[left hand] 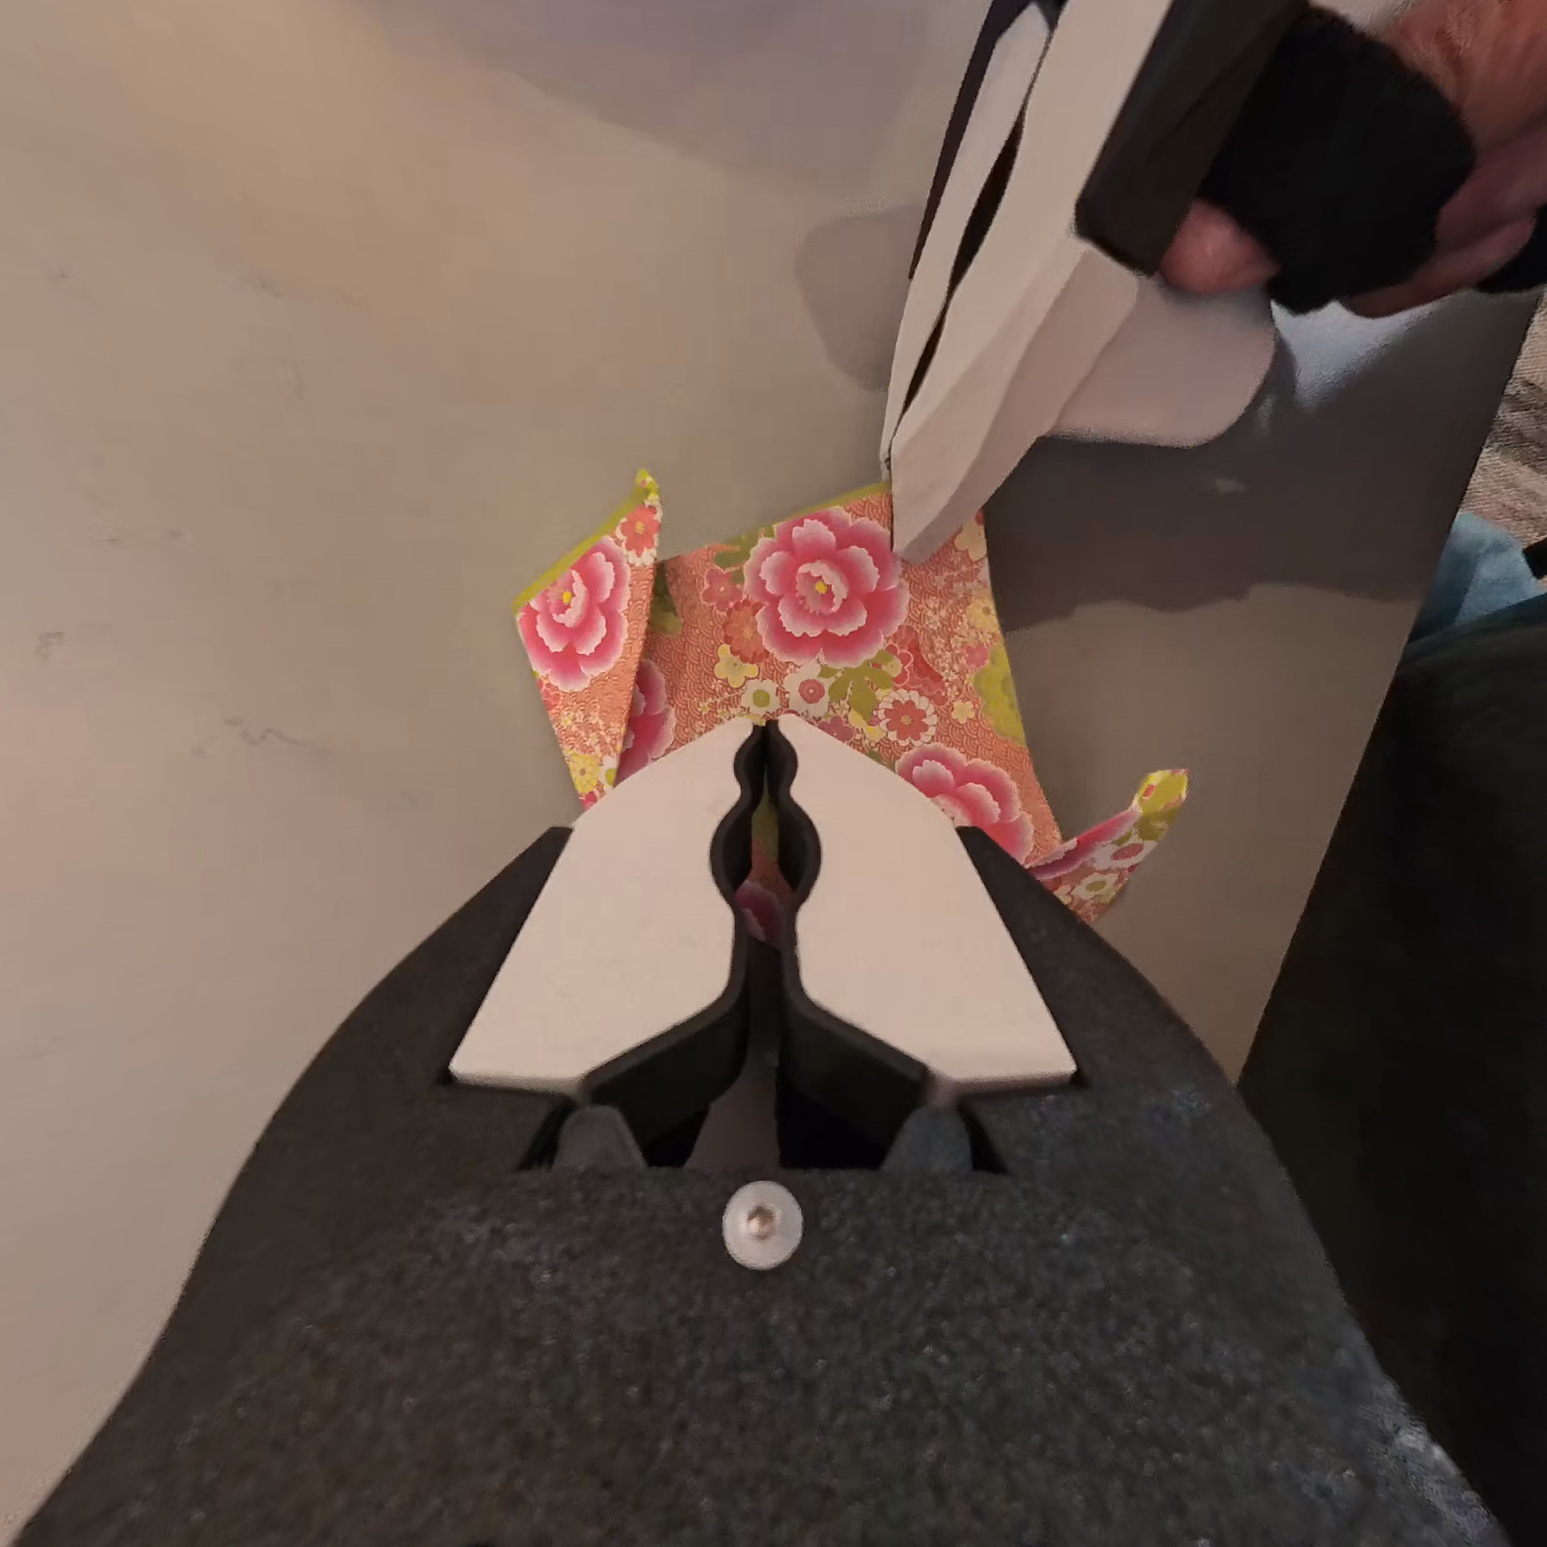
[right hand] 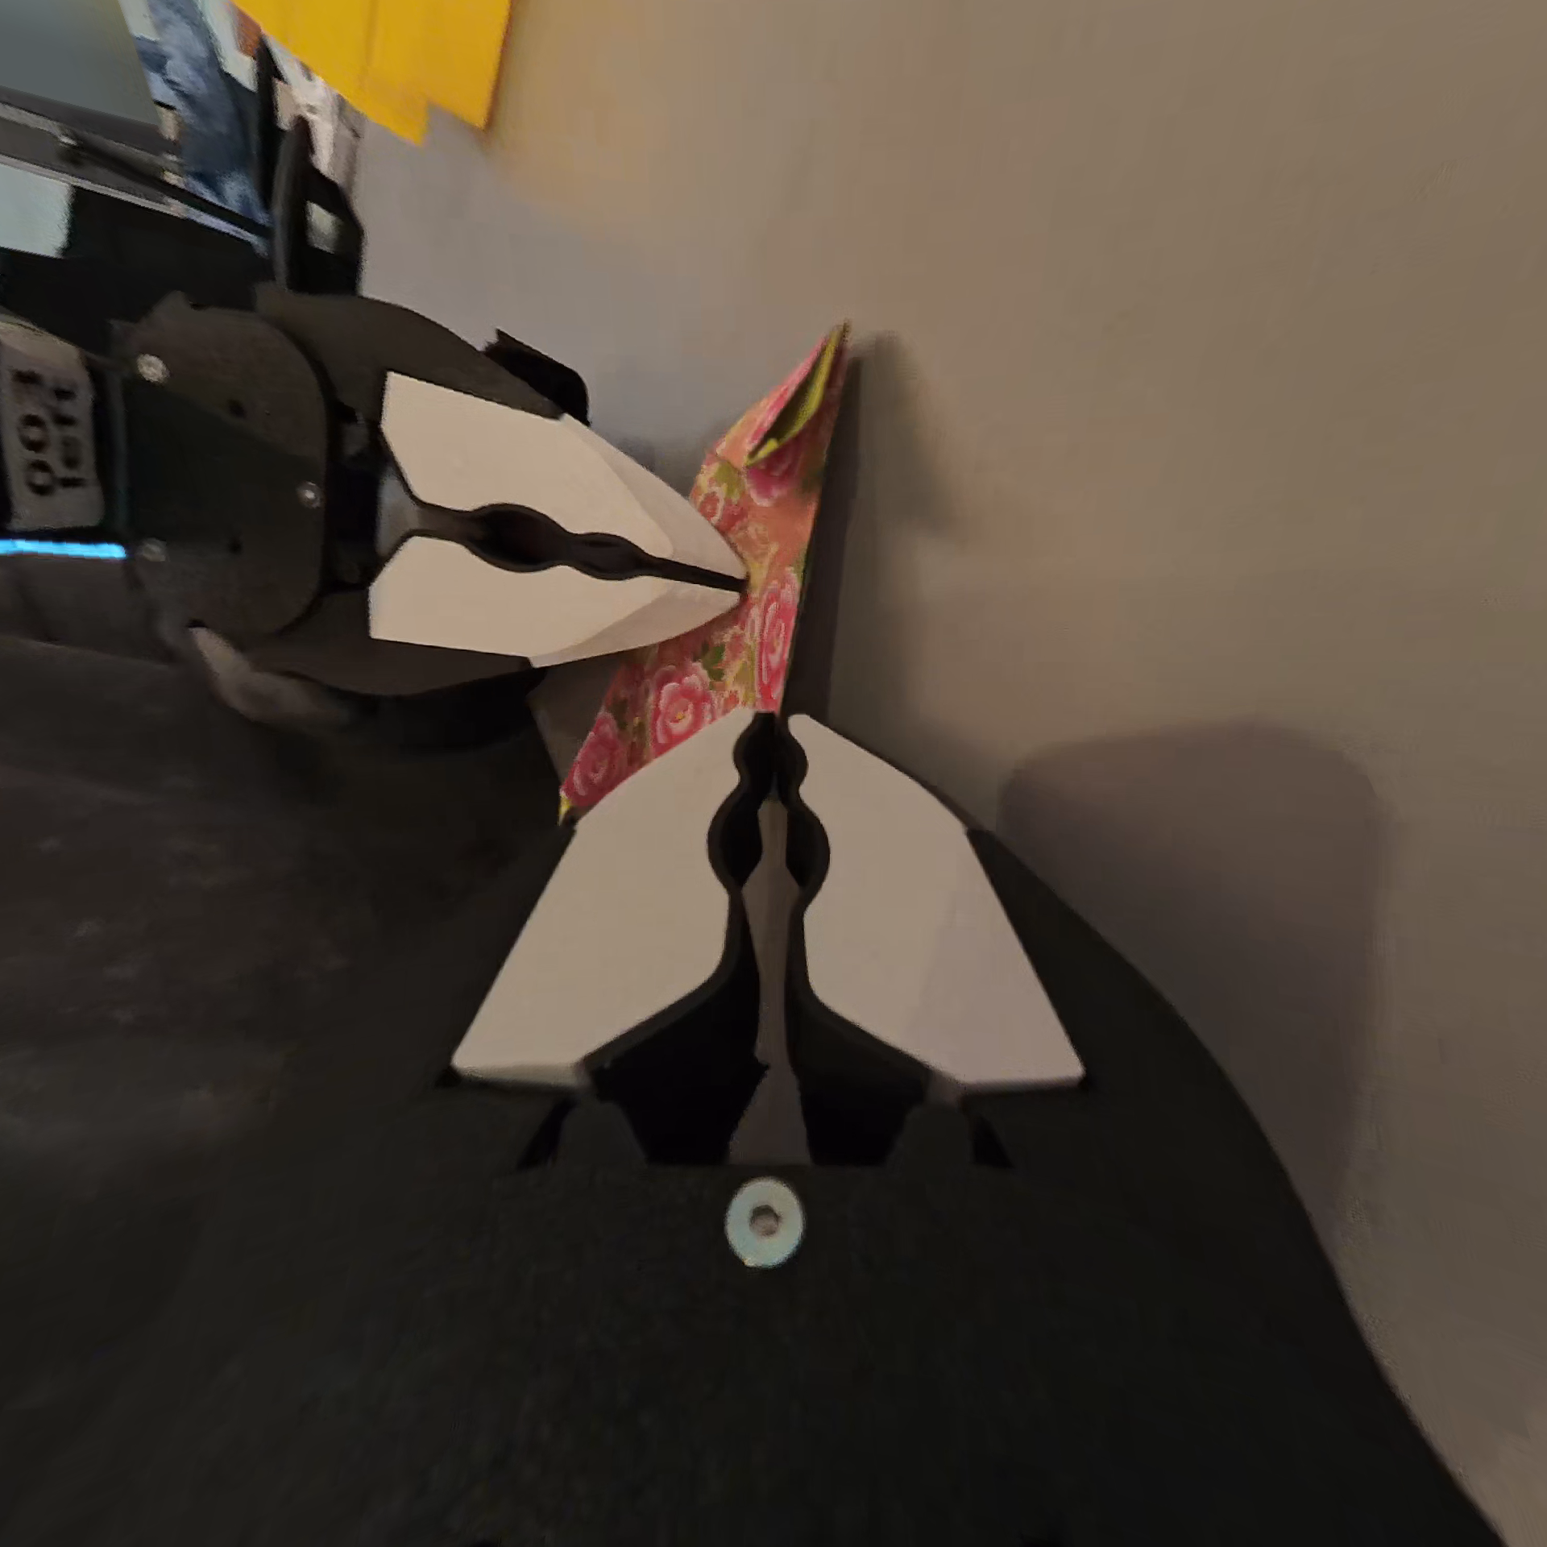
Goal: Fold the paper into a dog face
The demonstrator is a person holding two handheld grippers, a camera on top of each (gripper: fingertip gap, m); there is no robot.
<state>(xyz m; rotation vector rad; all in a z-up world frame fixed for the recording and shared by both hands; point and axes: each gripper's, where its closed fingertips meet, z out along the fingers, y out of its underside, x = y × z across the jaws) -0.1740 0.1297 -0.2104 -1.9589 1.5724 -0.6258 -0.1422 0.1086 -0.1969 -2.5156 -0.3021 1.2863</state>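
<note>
One sheet of flowered paper (left hand: 824, 653) is in play, already folded into a partial shape, and two grippers work on it over a pale table (left hand: 251, 502). Take the paper as the landmark.

At the paper's left, seen from the left wrist view, a narrow folded flap (left hand: 590, 619) stands up beside the main panel. A second, smaller flap (left hand: 1113, 841) sticks out at the paper's lower right. That makes two flaps, likely the ears.

The left gripper (left hand: 766, 732) sits at the near edge of the paper, fingers pressed together, with the paper's lower point caught between them. The paper lies straight ahead of it, and its long axis runs roughly across the gripper's line of sight.

The right gripper (left hand: 900, 519) comes down from above at the paper's far right corner, its fingers also closed. In the right wrist view it pinches the paper (right hand: 753, 569) by its edge (right hand: 774, 724), so the sheet is seen nearly edge-on, tilted up off the table. There the left gripper (right hand: 737, 586) bites in from the left side.

Both grippers touch the paper, so neither is nearer. The coming move probably turns on the bottom point held by the left gripper: folding it would mean swinging it toward the panel's middle.
</note>
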